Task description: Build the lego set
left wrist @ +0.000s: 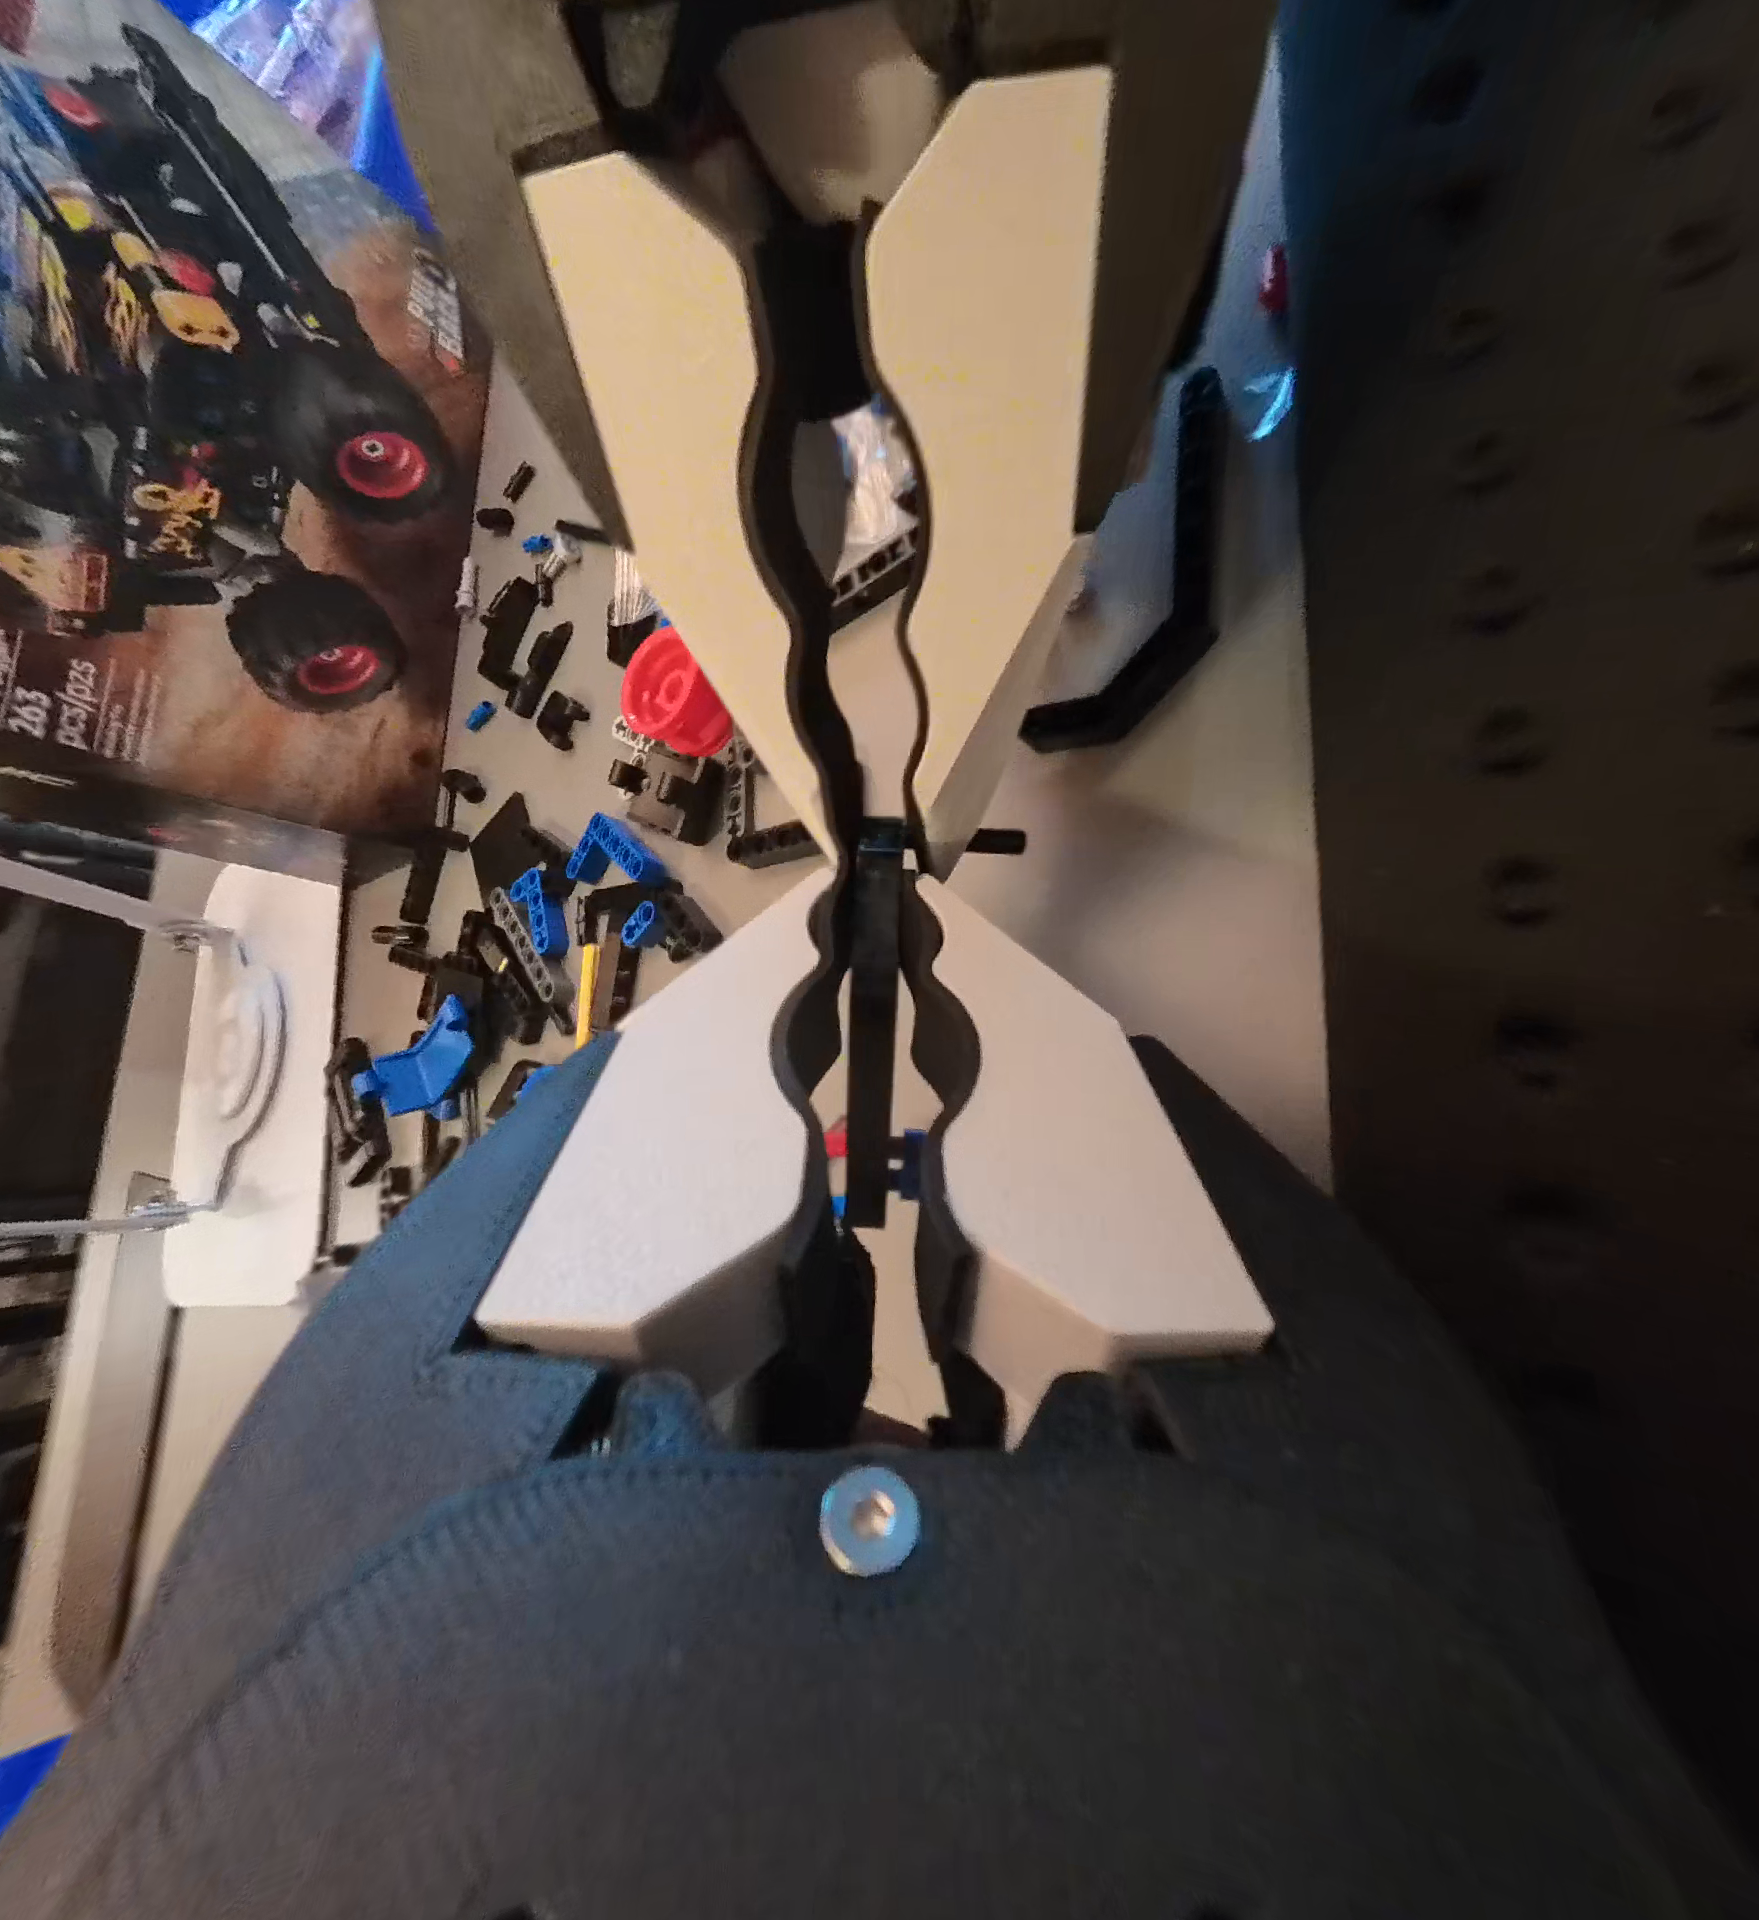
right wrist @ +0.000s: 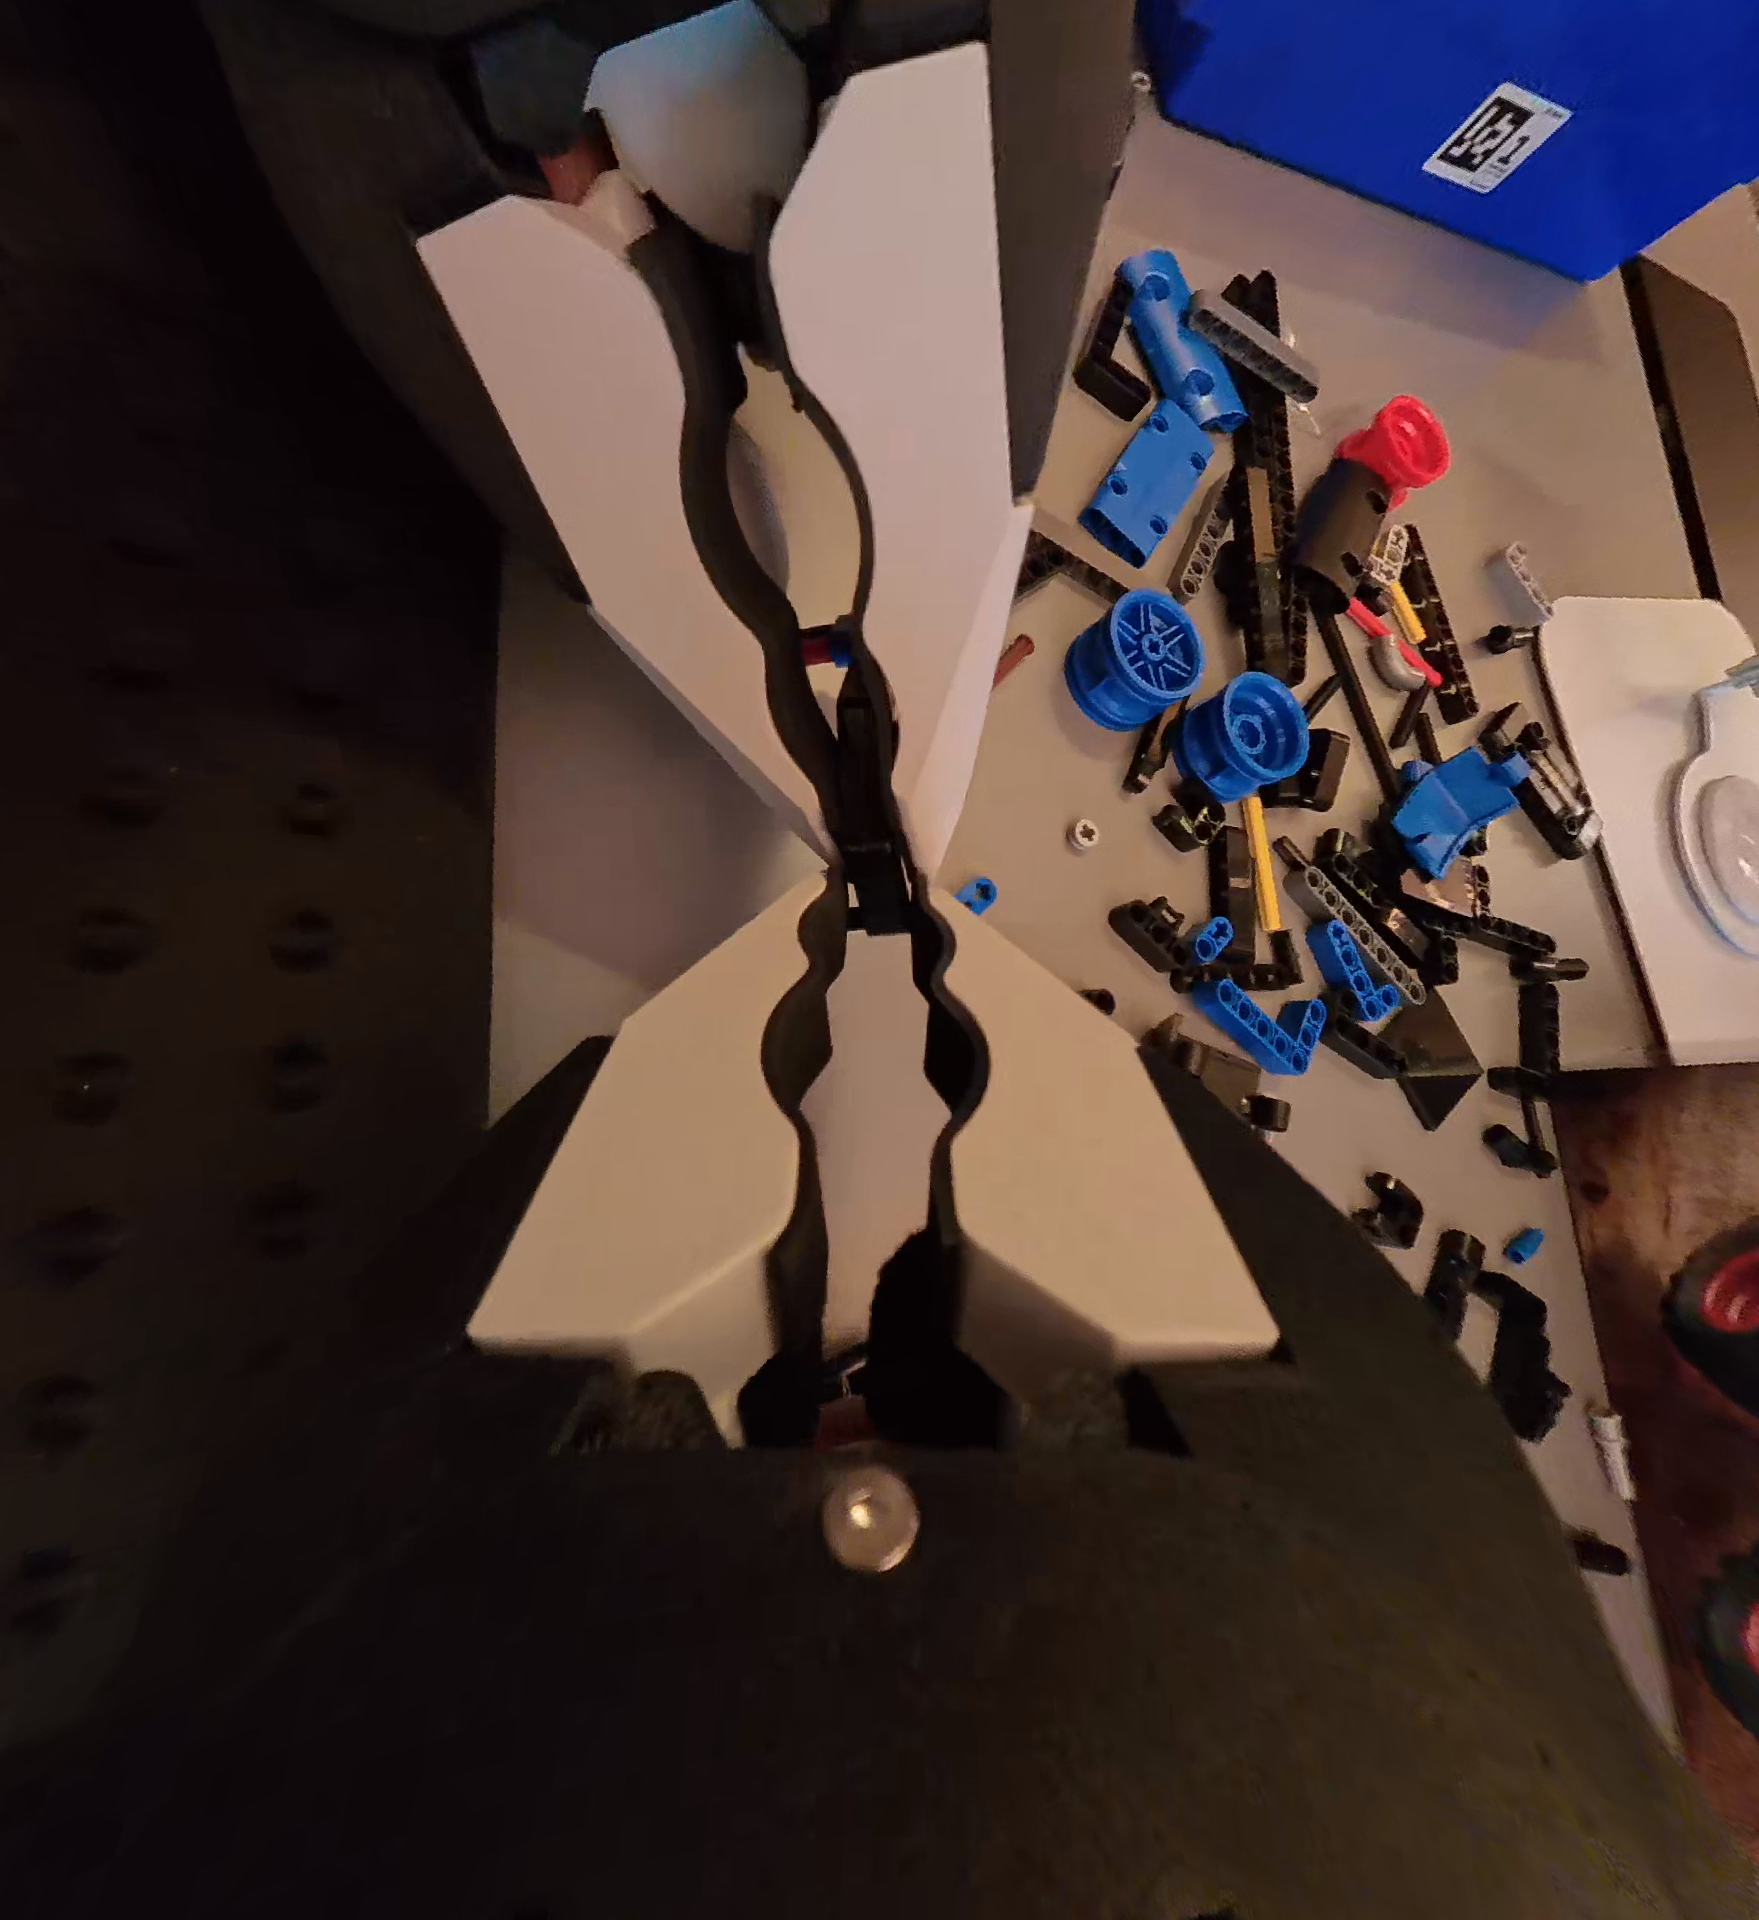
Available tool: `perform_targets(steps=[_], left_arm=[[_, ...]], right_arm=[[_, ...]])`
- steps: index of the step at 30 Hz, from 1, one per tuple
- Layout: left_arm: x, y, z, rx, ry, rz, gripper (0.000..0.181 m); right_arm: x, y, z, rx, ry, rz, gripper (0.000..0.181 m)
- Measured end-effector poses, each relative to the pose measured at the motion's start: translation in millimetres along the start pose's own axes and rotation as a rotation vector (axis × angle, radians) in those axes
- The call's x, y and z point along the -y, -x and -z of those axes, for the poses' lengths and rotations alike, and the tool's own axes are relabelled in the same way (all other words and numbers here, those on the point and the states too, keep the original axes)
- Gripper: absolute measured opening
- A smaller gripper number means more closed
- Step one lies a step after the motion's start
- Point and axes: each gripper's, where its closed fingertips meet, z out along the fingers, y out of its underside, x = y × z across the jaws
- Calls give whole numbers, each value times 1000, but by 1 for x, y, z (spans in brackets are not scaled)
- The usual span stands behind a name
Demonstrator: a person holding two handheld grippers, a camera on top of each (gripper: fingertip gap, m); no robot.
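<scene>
L gripper [left wrist: 880, 894] clamped on black beam [left wrist: 870, 1039] | R gripper [right wrist: 875, 883] pinched same beam's end, tip-to-tip | loose pcs [right wrist: 1322, 831] on surface [right wrist: 1062, 1060] beyond

Loose lego pieces [right wrist: 1322, 831] scattered on the table [right wrist: 1581, 343], set box [left wrist: 158, 436] beside them, two wheel rims [right wrist: 1192, 696] side by side among the pieces, bin [right wrist: 1426, 104] behind the pile

right gripper [right wrist: 870, 883] pinching black beam [right wrist: 867, 790], 2 blue wheels [right wrist: 1192, 691]
</scene>
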Motion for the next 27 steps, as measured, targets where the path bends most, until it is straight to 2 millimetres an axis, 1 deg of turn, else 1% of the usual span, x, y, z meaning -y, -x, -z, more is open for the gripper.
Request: perform_targets(steps=[3,6,7,9,10,12,13,16,18,19,21,24,27], left_arm=[[3,3,1,-35,-37,90,6],[4,-1,-1,-95,-29,151,6],[-3,-2,-3,-102,11,147,6],[-10,-3,-5,-108,46,152,6],[-11,-6,-5,-131,57,179,6],[-17,-6,-6,-148,107,203,6],[-21,-5,-6,-149,133,218,6],[-27,-6,-11,-191,183,289,6],[-30,-11,-13,-237,206,337,6],[-29,-9,-14,-230,201,351,6],[-29,-8,-14,-235,211,357,6],[-28,-9,-13,-257,214,371,6],[-28,-8,-15,-251,216,368,6]], right_arm=[[2,-4,4,5,-24,-33,11],[1,-4,11,22,-33,-62,14],[0,-6,15,9,-36,-72,33],[-2,-8,25,23,-60,-121,37],[-6,-12,31,13,-60,-149,36],[-23,-21,46,-28,-13,-159,30],[-31,-21,53,-18,14,-179,29],[-62,-5,63,41,127,-195,21],[-67,11,60,87,134,-196,20],[-69,17,57,95,149,-192,19],[-71,24,48,104,164,-206,17],[-65,27,36,111,131,-255,12],[-63,27,32,108,139,-275,5]])
